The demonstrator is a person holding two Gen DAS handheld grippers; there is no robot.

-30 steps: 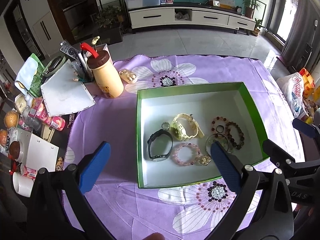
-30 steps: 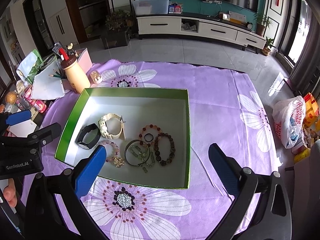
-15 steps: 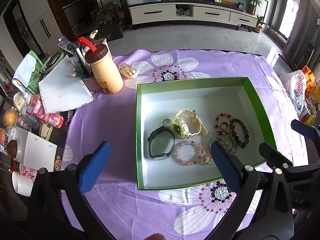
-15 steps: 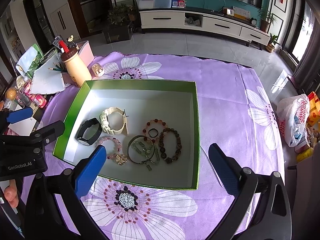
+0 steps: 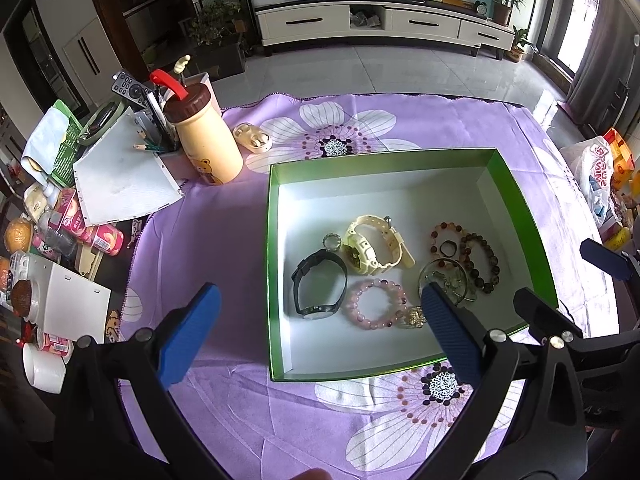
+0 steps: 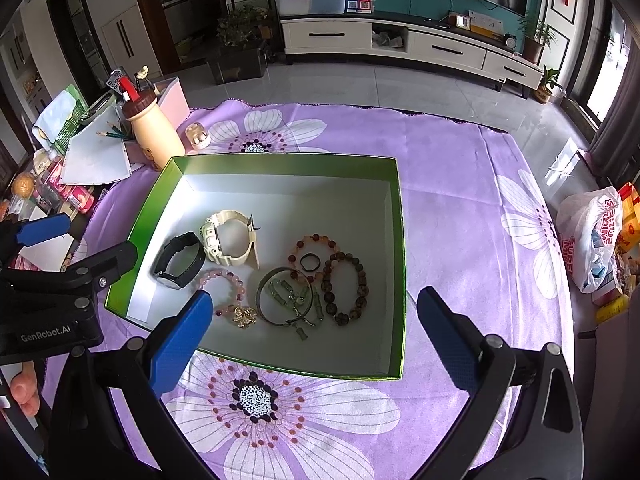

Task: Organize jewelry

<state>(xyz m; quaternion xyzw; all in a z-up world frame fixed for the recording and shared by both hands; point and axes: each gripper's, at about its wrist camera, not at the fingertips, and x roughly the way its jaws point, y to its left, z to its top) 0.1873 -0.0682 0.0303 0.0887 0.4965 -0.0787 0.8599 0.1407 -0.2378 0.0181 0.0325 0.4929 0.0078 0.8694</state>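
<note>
I hold two clamp tools over a table spread with a purple flowered cloth (image 6: pixel 460 208). My left gripper (image 5: pixel 320 332) has its blue-padded fingers spread wide and grips nothing; my right gripper (image 6: pixel 316 328) is likewise spread wide and empty. Both hang above the near edge of a shallow green cardboard box with a white floor (image 6: pixel 280 192), not touching it.

All the jewelry I can see lies inside that box, crowded toward my end. Just ahead of my left tool: a black strap wristwatch (image 5: pixel 318 286), a cream plastic wristwatch (image 5: pixel 374 246) beyond it, and a small clear ring (image 5: pixel 331 242) between them. Ahead of my right tool: a pink bead bracelet with a gold charm (image 6: pixel 228 292), a thin green bangle with jade-coloured pendants (image 6: pixel 286 298), a dark brown bead bracelet (image 6: pixel 344 288), an amber bead bracelet (image 6: pixel 314 244) and a small black ring (image 6: pixel 309 262) inside it.

The pieces are gathered but some overlap, so this could be sorting yet to do or finished work. If I do pick one, I judge it best to lower slowly, pinch a single band at a free edge, and lift clear so the neighbours do not drag.
</note>
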